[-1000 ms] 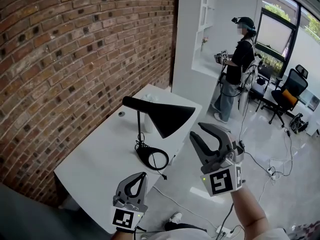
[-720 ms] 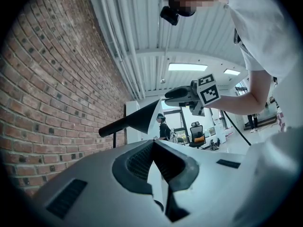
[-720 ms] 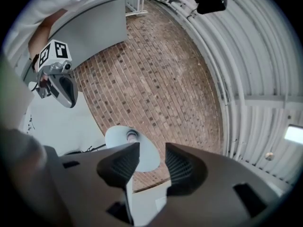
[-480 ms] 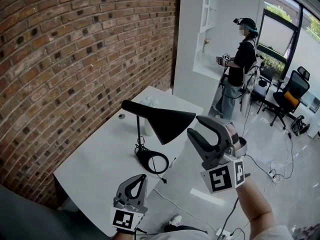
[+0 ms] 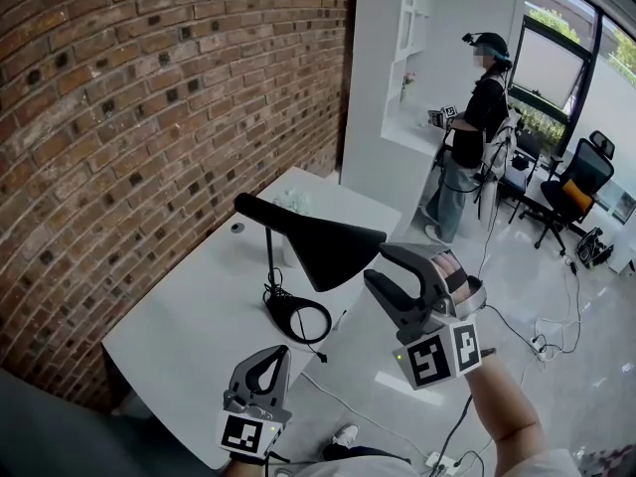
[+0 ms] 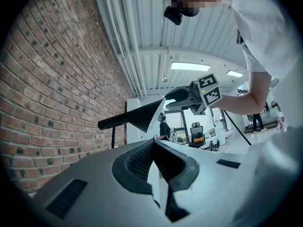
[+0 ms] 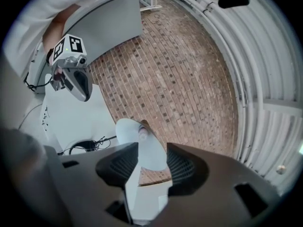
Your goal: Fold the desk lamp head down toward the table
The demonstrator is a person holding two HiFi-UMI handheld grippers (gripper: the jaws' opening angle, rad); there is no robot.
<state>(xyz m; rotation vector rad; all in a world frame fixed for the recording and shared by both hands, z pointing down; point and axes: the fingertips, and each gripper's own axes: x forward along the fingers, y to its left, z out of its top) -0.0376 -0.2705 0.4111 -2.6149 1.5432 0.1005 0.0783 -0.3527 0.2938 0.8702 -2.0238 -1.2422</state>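
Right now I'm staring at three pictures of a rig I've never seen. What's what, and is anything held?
No robot here: a person holds a two-finger gripper in each hand. The head view comes from a camera on their head, looking down. The two gripper views ride on the grippers and look along their fingers. On the white table by the brick wall stands a black desk lamp, head not yet folded down. The left gripper is shut and empty. The right gripper is open, its fingers having just been opening; the lamp's shade shows in the gap, ungripped. Another person stands in the background.
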